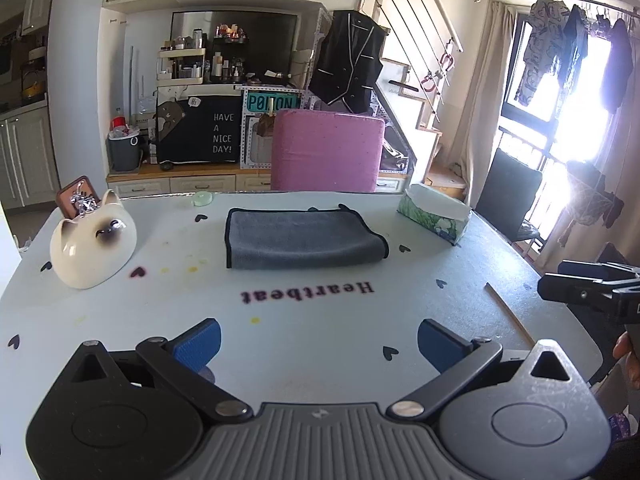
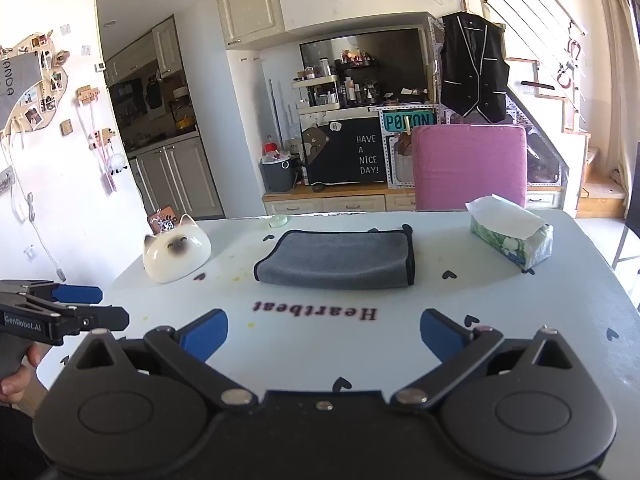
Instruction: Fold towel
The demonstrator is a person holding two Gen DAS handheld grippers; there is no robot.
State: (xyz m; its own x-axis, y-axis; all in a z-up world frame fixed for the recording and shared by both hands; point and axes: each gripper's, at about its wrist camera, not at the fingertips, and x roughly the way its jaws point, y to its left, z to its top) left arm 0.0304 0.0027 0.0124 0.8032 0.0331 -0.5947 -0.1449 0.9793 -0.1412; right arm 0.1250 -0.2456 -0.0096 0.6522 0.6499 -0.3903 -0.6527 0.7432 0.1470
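On pale table (image 1: 120, 320), folded grey towel (image 1: 300, 238), both hand-held grippers (image 1: 318, 344) (image 2: 324, 338) wide apart, empty, sunlit kitchen-living room.

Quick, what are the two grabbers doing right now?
Left gripper: open, holding nothing.
Right gripper: open, holding nothing.

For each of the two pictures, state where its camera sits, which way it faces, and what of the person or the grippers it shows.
Left wrist: on the left gripper, facing the grey towel across the table; right gripper at its right edge.
Right wrist: on the right gripper, facing likewise; left gripper and the hand holding it at its left edge.
Shared: towel, cat figurine, tissue box, pink chair.
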